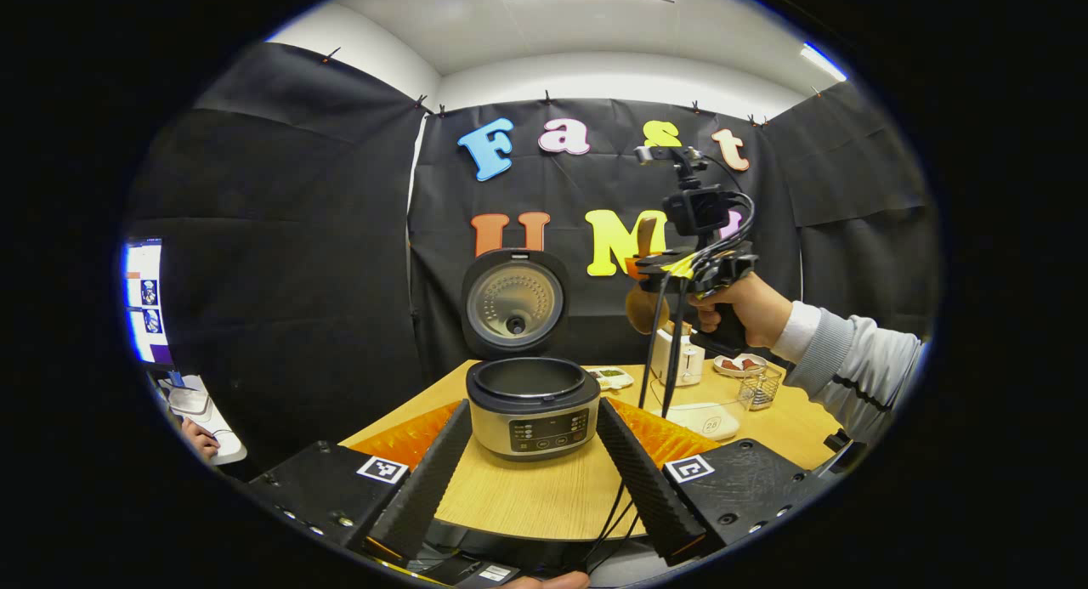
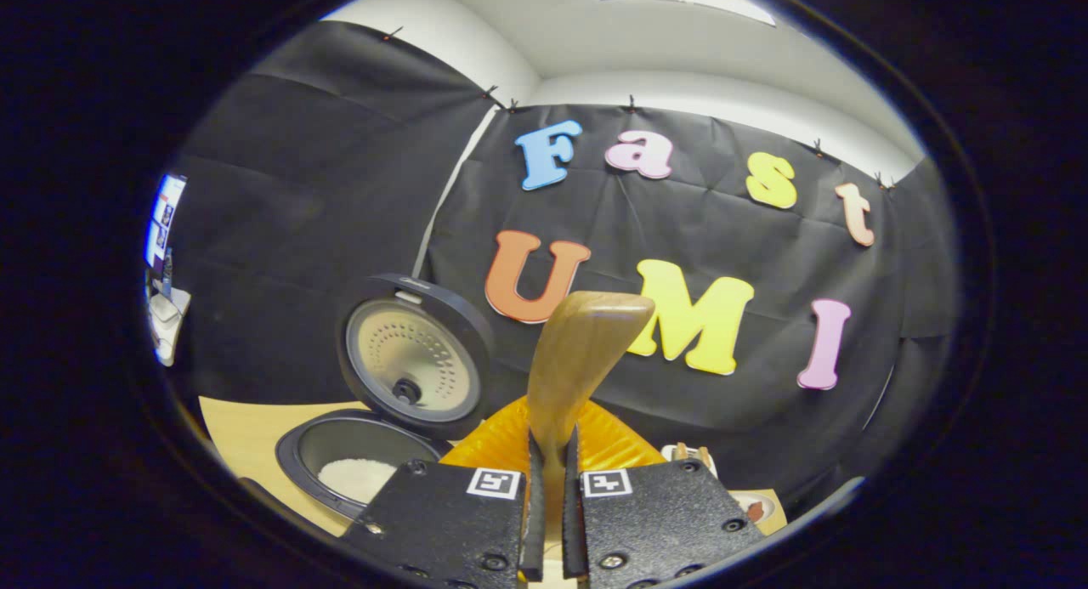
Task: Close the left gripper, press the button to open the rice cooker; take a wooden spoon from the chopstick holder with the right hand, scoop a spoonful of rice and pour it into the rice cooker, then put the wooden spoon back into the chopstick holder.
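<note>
In the left gripper view, the left gripper (image 1: 531, 470) hangs with its fingers spread wide apart, grasping nothing; between them on the wooden table (image 1: 544, 495) stands the rice cooker (image 1: 533, 406), lid (image 1: 514, 302) raised upright; farther right a hand (image 1: 748, 308) holds the right gripper (image 1: 671, 270) above the table, well above a white chopstick holder (image 1: 680, 359); in the right gripper view, the right gripper (image 2: 550, 504) clenches the wooden spoon (image 2: 578, 359), both fingers pressing its handle, bowl pointing up; the open cooker sits lower left with white rice (image 2: 357, 477) inside

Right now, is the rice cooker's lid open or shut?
Open. The lid stands upright behind the rice cooker, inner side facing forward, and the right gripper view shows white rice inside the pot.
</note>
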The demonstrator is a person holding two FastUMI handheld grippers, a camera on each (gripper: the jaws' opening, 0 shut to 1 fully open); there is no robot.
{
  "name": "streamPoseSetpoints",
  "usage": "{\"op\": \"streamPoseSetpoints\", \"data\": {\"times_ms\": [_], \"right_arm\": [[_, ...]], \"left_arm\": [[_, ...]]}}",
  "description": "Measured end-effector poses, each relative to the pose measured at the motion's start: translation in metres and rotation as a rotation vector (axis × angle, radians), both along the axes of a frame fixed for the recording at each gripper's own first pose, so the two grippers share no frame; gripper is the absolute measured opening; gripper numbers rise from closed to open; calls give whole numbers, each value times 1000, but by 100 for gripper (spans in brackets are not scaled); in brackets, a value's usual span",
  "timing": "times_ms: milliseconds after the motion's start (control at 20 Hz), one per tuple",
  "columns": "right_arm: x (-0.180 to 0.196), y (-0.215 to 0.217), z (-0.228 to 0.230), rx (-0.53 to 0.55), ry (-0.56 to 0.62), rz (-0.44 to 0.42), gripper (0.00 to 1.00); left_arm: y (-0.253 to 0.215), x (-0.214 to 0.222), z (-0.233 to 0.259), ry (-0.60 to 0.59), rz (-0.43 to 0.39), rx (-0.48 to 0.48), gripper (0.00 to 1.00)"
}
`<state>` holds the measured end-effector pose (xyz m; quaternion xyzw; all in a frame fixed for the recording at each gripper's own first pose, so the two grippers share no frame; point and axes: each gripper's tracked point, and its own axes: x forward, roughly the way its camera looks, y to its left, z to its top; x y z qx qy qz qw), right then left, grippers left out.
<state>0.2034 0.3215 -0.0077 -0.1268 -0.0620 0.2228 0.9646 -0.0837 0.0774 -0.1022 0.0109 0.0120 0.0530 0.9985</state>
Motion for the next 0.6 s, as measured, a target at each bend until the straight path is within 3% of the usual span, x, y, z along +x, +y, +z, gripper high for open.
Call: {"op": "streamPoseSetpoints", "data": {"times_ms": [300,600], "right_arm": [[12,-93,-6,60,91,-121,14],[23,-175,-21,103,156,-243,14]], "left_arm": [[-20,14,7,-16,-26,-48,94],[-35,29,5,-10,-36,-37,94]]}}
